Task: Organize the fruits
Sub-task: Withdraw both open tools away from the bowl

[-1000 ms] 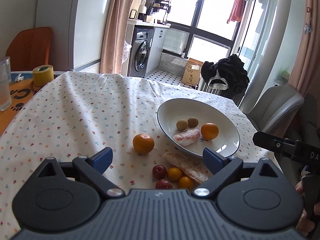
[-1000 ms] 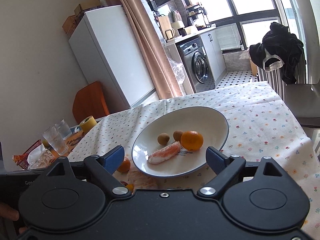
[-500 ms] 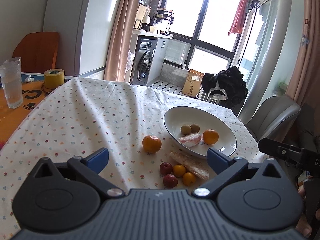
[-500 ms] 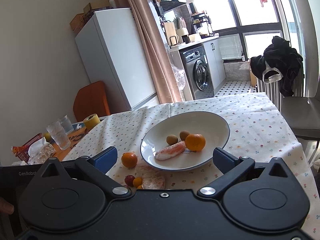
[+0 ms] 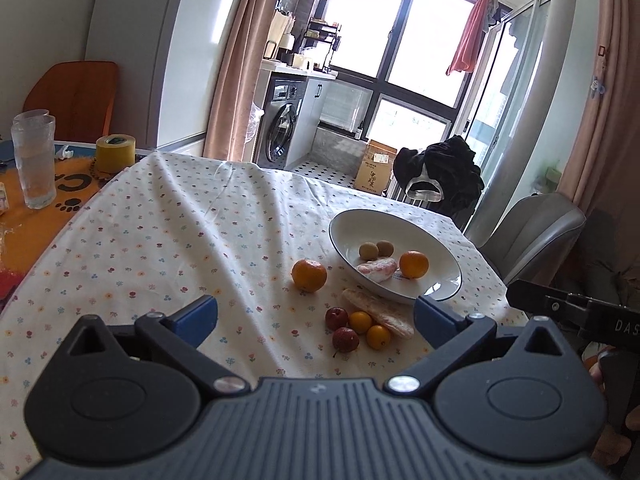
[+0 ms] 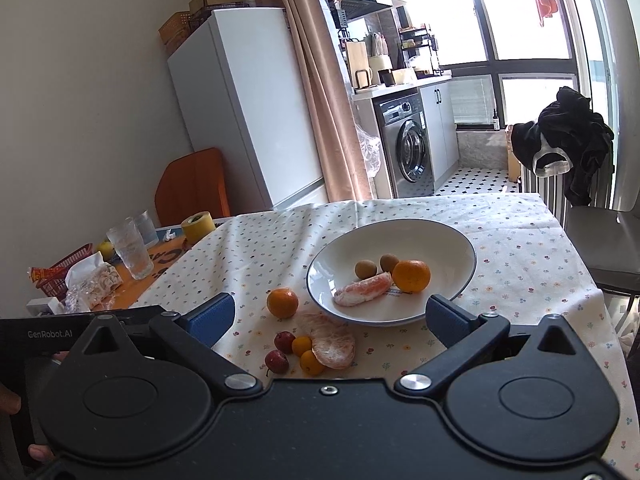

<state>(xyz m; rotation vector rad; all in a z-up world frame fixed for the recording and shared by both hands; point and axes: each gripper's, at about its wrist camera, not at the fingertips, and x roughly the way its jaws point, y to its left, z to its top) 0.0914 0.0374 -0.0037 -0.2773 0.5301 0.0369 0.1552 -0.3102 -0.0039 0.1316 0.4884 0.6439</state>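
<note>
A white bowl on the flowered tablecloth holds an orange, two small brown fruits and a peeled pomelo piece. Beside the bowl lie a loose orange, another pomelo piece, two small red fruits and two kumquats. My left gripper and right gripper are both open and empty, held above the table's near side.
At the left stand a water glass, a yellow tape roll and snack bags on an orange mat. A grey chair stands at the right table edge.
Both grippers have pulled back and up from the bowl; the fruits look smaller and farther away. Nothing on the table moved.
</note>
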